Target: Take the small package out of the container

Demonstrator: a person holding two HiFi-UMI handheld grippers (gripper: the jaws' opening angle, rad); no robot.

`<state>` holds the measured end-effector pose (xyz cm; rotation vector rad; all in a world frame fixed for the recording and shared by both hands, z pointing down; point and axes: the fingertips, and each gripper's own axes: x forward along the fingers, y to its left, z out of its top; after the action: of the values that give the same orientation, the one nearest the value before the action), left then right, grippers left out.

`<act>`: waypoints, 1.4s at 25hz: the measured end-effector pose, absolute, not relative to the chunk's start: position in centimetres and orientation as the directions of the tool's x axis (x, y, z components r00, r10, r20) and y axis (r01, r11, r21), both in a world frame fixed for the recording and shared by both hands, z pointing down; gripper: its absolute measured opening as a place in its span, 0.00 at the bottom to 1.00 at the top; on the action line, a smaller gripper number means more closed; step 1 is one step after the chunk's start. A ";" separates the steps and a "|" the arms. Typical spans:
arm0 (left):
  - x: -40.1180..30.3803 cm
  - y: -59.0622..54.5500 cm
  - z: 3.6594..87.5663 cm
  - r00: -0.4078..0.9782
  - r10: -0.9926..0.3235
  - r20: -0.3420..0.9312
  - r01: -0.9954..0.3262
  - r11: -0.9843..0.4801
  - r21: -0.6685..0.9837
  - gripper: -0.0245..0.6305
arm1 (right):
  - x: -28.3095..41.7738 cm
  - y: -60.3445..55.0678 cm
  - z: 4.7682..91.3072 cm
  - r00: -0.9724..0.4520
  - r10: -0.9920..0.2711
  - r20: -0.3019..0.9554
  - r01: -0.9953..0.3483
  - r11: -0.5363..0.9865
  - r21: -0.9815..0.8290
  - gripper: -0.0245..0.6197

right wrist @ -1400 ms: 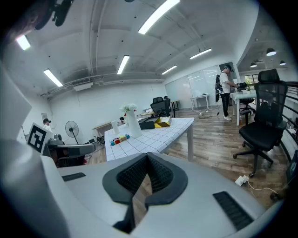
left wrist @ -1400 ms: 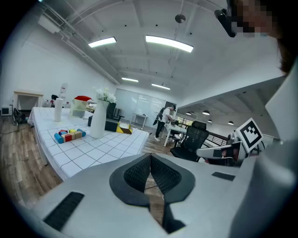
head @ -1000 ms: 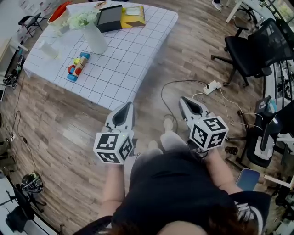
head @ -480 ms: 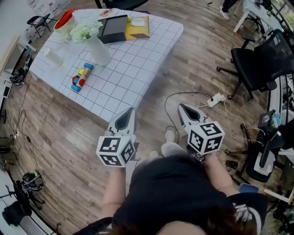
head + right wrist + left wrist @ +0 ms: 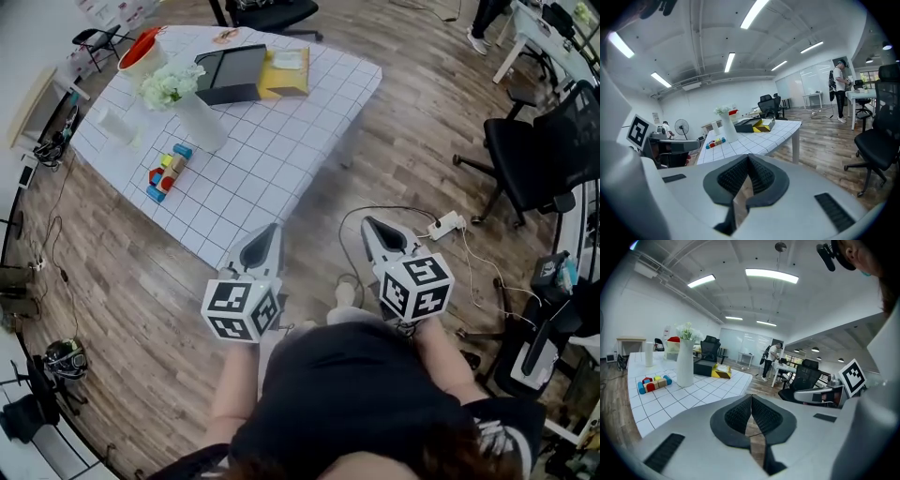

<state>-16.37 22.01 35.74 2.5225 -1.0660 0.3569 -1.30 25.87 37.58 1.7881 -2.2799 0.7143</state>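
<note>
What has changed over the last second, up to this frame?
The person has walked toward the table: it sits lower in the head view, its near corner now meeting the left gripper there. Nothing was taken hold of or let go. The left gripper and right gripper stay shut, empty, side by side; vase, blocks, dark box and yellow box lie unmoved.

On the table (image 5: 281,141), a vase (image 5: 202,127) stood. Blocks (image 5: 166,172) lay just before it and a cup (image 5: 114,124) to its left. A box (image 5: 230,75) lay behind it, with what seemed a packet (image 5: 286,70) behind and right. A chair (image 5: 539,150) stood far to the vase's right.
</note>
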 end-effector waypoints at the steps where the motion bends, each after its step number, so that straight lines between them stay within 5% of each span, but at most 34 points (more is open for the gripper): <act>1: -15.9 21.9 35.7 0.677 -0.634 0.373 -0.731 -0.639 0.241 0.08 | -0.8 25.7 37.6 -0.278 -0.871 0.405 -0.946 0.175 -0.274 0.06; 23: -12.3 17.7 37.2 0.627 -0.646 0.435 -0.769 -0.604 0.211 0.08 | 3.5 21.5 39.6 -0.334 -0.840 0.427 -0.926 0.206 -0.317 0.06; 35: -15.2 11.9 37.9 0.622 -0.619 0.480 -0.755 -0.636 0.159 0.08 | -0.4 14.2 39.3 -0.344 -0.818 0.462 -0.930 0.229 -0.288 0.06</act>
<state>-15.16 11.87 37.92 2.5017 -1.1014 0.5502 -0.37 14.16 39.30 1.6565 -2.2863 0.7732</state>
